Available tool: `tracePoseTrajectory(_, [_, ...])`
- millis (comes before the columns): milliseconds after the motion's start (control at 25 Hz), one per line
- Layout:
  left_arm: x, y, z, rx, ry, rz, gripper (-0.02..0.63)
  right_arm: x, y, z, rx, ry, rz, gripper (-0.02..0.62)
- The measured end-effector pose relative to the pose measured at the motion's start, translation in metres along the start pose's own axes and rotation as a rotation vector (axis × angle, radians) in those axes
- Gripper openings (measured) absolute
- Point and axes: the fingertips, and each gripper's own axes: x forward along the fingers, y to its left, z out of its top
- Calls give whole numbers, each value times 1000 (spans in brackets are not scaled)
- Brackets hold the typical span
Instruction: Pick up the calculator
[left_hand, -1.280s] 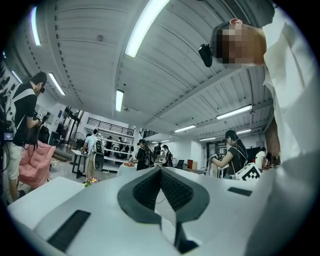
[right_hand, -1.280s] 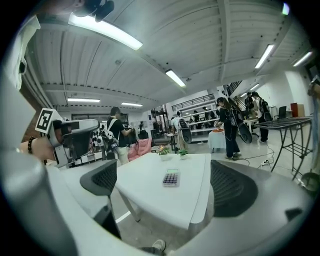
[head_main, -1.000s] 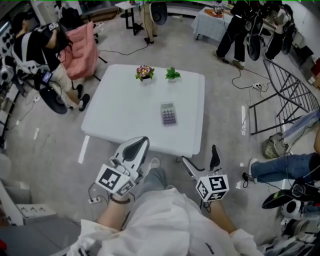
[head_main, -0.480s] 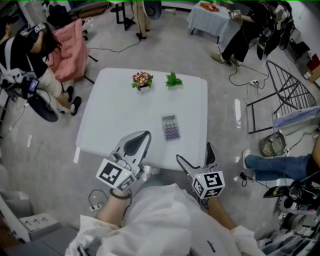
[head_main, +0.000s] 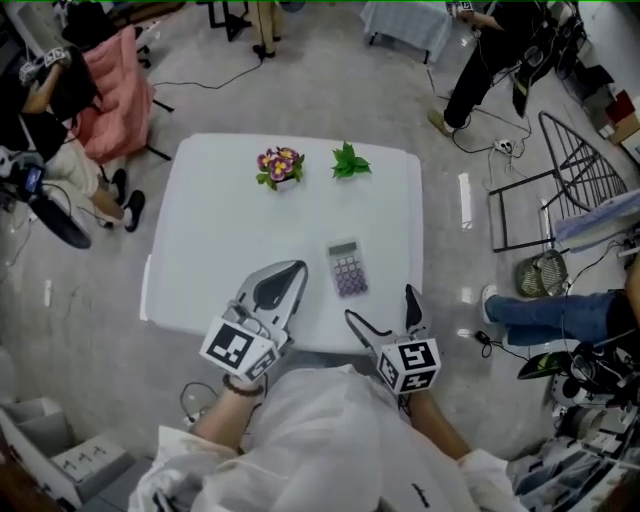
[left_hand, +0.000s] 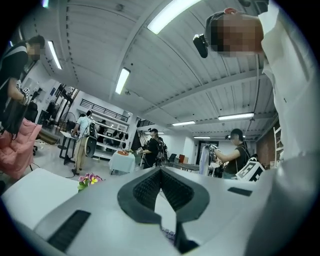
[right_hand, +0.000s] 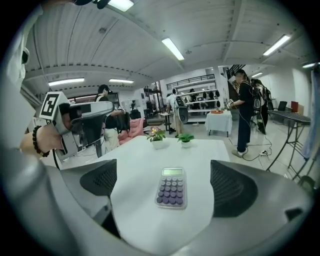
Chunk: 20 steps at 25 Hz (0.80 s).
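Note:
The calculator (head_main: 347, 270), grey with purple keys and a pale green display, lies flat on the white table (head_main: 230, 230), right of centre and toward the near edge. In the right gripper view the calculator (right_hand: 172, 187) sits straight ahead between the wide-apart jaws of my right gripper (right_hand: 166, 182), a short way beyond them. My right gripper (head_main: 380, 305) hovers open over the table's near edge. Left of the calculator, my left gripper (head_main: 285, 275) is over the table with its jaws shut and empty. A few purple keys (left_hand: 167, 232) show below the shut left gripper (left_hand: 160, 172).
A pot of purple flowers (head_main: 279, 163) and a small green plant (head_main: 349, 160) stand at the table's far edge. Several people stand around the room. A metal rack (head_main: 560, 170) is to the right, a pink-draped chair (head_main: 115, 85) far left, a person's leg (head_main: 545, 315) at right.
Both grippers have come forward from in front of the table to over its near edge. The calculator now lies closer to them. Jaw states are unchanged.

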Motion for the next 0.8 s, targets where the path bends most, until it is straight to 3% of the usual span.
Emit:
tracePoseTrajectory(320, [18, 39, -32, -53, 73, -7, 17, 49, 2, -20, 1, 114, -17, 572])
tracePoseTrajectory(800, [34, 59, -64, -117, 132, -11, 17, 115, -13, -65, 4, 289, -14, 572])
